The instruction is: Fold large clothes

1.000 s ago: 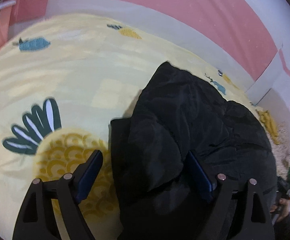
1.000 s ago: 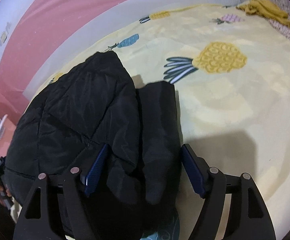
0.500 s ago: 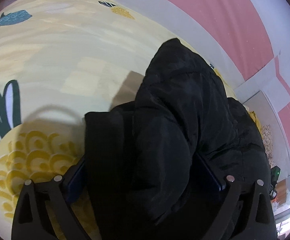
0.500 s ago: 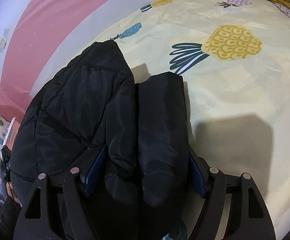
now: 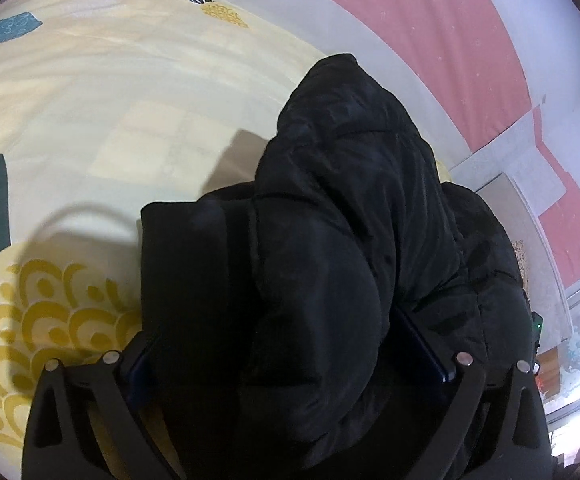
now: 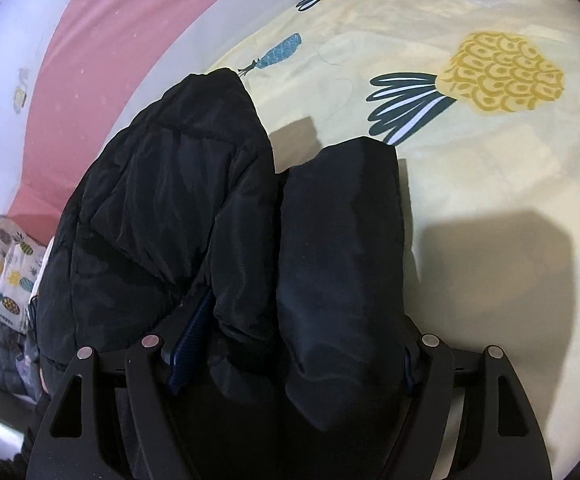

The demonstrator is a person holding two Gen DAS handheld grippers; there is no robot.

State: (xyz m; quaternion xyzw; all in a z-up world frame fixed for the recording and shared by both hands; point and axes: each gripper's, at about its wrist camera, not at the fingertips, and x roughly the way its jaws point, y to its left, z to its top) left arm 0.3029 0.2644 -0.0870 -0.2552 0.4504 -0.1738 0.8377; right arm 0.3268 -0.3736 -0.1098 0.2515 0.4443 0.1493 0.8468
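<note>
Black puffer jacket (image 5: 330, 240) bunched on pineapple-print sheet (image 6: 490, 200), pink wall (image 5: 430, 12) behind — both grippers' jaws wide, astride folds.

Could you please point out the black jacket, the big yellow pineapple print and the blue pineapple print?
black jacket (image 6: 342, 240): right wrist view, folded sleeve panel.
yellow pineapple print (image 6: 502, 76): right wrist view, fruit body.
blue pineapple print (image 6: 284, 50): right wrist view, fruit body.

black jacket (image 6: 194, 208), yellow pineapple-print sheet (image 6: 490, 208)

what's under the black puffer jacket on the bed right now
The black puffer jacket lies on a yellow pineapple-print bedsheet, which shows all around it. Whatever sits directly beneath the folded bulk is covered and cannot be seen.
</note>
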